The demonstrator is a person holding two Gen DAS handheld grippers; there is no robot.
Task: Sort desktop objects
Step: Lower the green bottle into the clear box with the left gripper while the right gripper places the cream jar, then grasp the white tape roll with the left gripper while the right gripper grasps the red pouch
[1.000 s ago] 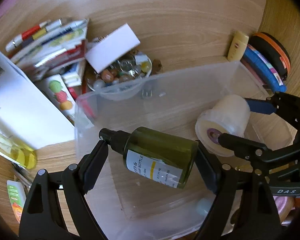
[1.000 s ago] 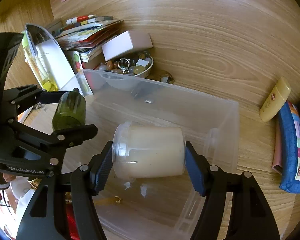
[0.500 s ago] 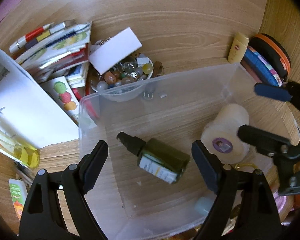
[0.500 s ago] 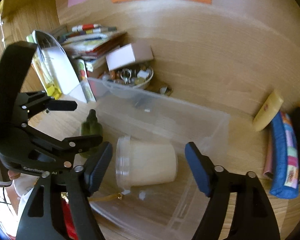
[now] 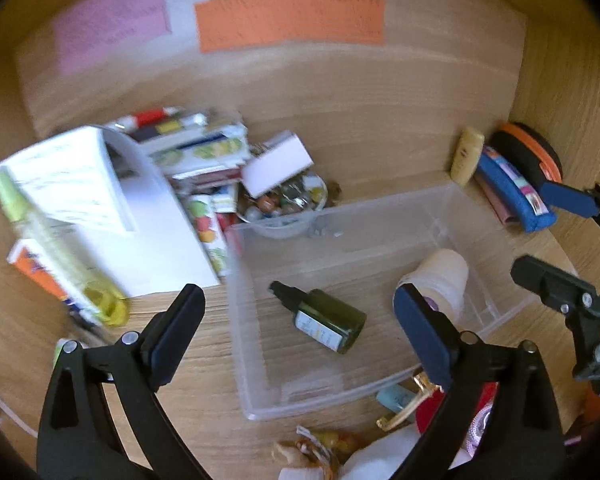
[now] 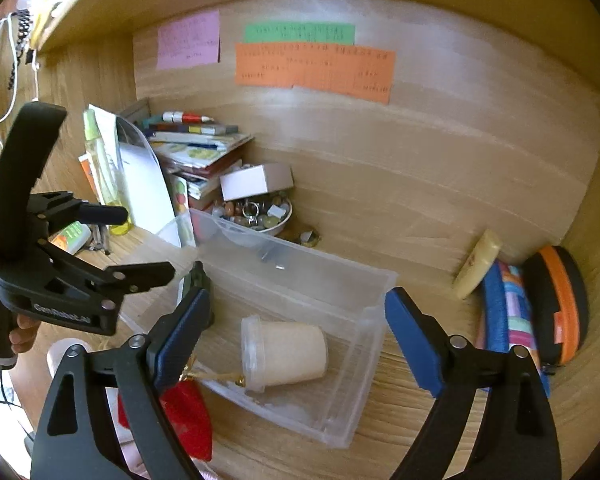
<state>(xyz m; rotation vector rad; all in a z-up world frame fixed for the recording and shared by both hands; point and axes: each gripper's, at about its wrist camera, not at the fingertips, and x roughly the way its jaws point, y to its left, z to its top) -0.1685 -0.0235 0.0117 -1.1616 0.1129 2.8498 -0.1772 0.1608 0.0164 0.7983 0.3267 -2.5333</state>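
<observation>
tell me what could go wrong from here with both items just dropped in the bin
1. The dark green spray bottle and the cream lidded plastic jar both lie on their sides in the clear plastic bin, so either might roll or leak.
2. Both tongs have just been opening with nothing between them. The left tongs hang over the bin's near left corner, so a low swing could clip its wall.
3. The bowl of beads sits right behind the bin; nudging the bin might push it.
</observation>
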